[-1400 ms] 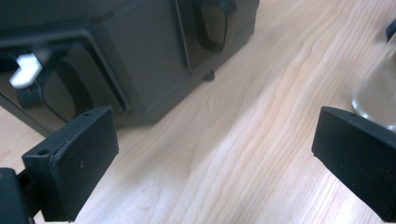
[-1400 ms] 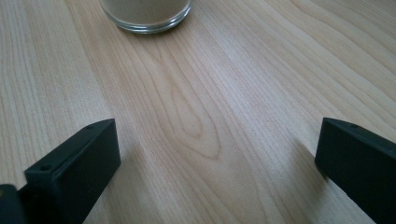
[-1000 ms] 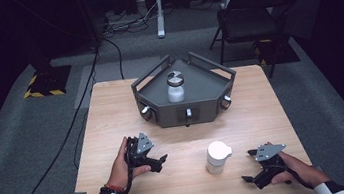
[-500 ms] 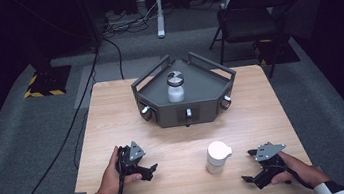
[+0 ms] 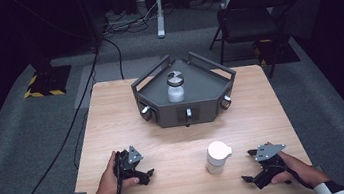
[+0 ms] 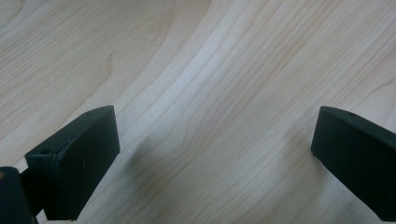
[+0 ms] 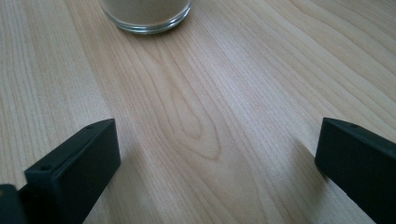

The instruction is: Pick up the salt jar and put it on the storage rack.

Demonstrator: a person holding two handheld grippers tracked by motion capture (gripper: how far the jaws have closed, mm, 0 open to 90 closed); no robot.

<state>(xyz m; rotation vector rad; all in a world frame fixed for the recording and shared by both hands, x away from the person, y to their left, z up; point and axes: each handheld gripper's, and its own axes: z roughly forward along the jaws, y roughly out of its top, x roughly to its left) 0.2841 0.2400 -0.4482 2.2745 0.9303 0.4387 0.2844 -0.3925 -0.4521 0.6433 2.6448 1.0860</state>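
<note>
1. Dark studio floor with trailing cables surrounds a pale wooden tabletop; a folding chair stands beyond its far edge.
2. Landmark: the white-lidded jar, upright near the front of the tabletop. A second jar stands on the dark angular tray well behind it.
3. Over the last second the left gripper has drifted back toward the person, ending farther left of the white-lidded jar. Its jaws are spread wide over bare wood, pinching nothing.
4. The right gripper has stayed just right of the jar and a little nearer the person, jaws likewise spread and empty; the jar's glass base lies ahead of them.
5. Judgement: the left hand is clearing out, so the right gripper looks likeliest to take the jar; no grasp has begun.
</note>
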